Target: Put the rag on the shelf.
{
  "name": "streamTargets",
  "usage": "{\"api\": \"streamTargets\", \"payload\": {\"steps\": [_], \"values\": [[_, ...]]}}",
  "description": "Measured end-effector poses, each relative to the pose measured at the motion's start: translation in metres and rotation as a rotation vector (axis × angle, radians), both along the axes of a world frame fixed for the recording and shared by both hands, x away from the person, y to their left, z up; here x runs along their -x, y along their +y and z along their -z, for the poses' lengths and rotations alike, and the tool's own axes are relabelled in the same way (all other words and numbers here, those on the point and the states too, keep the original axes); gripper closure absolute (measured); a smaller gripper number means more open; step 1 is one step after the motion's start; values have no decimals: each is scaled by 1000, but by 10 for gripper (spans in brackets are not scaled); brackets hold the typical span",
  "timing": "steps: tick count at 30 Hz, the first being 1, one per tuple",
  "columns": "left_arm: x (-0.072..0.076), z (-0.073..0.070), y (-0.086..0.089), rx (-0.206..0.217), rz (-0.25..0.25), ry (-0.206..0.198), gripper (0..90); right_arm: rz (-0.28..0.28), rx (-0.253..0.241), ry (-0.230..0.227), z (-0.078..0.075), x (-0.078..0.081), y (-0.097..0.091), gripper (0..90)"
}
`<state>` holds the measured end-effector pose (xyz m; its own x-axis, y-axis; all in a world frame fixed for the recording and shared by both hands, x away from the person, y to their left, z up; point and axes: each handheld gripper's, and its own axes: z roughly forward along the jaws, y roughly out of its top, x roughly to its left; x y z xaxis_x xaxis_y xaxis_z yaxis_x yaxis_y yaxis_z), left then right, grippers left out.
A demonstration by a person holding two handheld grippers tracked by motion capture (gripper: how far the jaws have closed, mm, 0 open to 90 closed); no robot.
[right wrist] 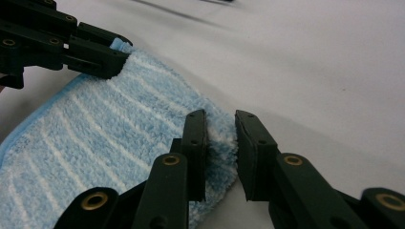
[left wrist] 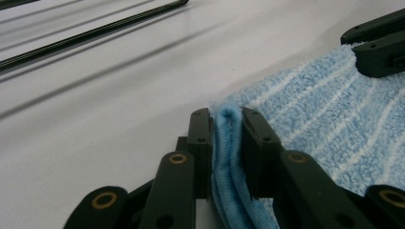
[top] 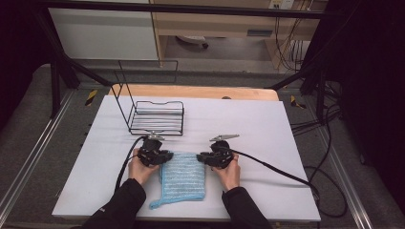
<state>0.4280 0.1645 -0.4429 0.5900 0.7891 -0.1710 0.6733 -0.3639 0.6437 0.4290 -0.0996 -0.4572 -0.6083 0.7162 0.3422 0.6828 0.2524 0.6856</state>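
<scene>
Your left gripper [left wrist: 225, 133] clenches the blue cloth [top: 184, 175], which lies flat on the white desk [top: 248, 124]. Your right gripper [right wrist: 220, 138] straddles its other corner, fingers not yet pressing.

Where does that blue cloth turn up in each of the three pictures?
High view: the cloth lies low at centre on the table, between the two grippers.
Left gripper view: it runs from the right side down to bottom centre, its corner pinched between that gripper's jaws.
Right gripper view: it fills the left half, its corner between that gripper's jaws.
Shared landmark: the cloth's white stripes.
</scene>
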Motion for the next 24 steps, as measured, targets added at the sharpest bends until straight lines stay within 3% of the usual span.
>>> {"api": "streamTargets", "payload": {"steps": [13,24], "values": [[1,-3,4,36,-15,1,796,6,-23,14,-6,1,-2,820],[12,-19,11,96,-14,-48,800,5,-76,-39,-22,10,-6,823]]}}
